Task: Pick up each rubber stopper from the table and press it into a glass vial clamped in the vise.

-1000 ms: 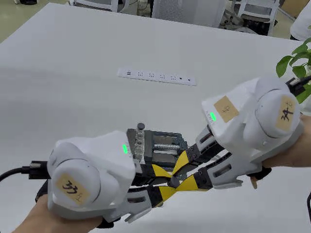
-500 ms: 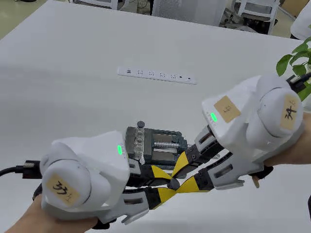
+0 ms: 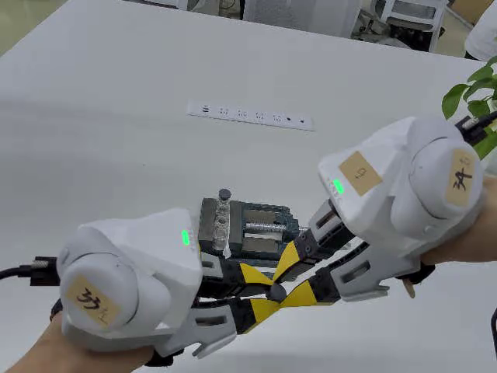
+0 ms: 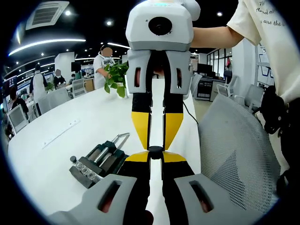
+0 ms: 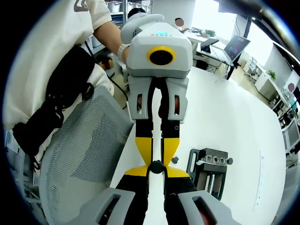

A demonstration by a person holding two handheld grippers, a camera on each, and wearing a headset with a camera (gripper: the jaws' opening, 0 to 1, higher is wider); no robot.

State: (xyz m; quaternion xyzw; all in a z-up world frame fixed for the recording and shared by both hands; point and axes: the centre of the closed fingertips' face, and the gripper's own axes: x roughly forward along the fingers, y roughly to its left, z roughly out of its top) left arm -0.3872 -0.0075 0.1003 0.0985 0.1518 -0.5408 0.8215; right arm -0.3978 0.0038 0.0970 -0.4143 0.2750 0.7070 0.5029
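The left gripper (image 3: 269, 294) comes in from the lower left of the head view and the right gripper (image 3: 282, 288) from the right; their yellow-and-black jaws meet tip to tip, crossing in an X. A small dark rubber stopper (image 3: 275, 291) sits at that crossing, above the white bench (image 3: 116, 116) and just on the person's side of the vise (image 3: 260, 229). In the left gripper view its own jaws are drawn in to a narrow gap with the stopper (image 4: 155, 150) at their tips, and the right gripper's yellow tips pinch in on the same piece from above. The right gripper view shows the mirror of this; its own jaws are drawn close with the stopper (image 5: 156, 166) between them, and the left gripper's tips are against it from the other side. Both pairs are closed onto the stopper; which one bears it I cannot tell.

The vise stands near the person's edge of the bench; a row of clear glass vials (image 3: 220, 229) is clamped upright at its left end. The vial at the far end of the row carries a dark cap-like stopper (image 3: 224, 194); the tops of the others are too small to judge.

A white power strip (image 3: 250, 116) lies well beyond the vise, toward the far edge; a green plant (image 3: 466, 93) shows at the bench's right edge; a grey mesh chair (image 4: 239, 140) stands against the near edge.
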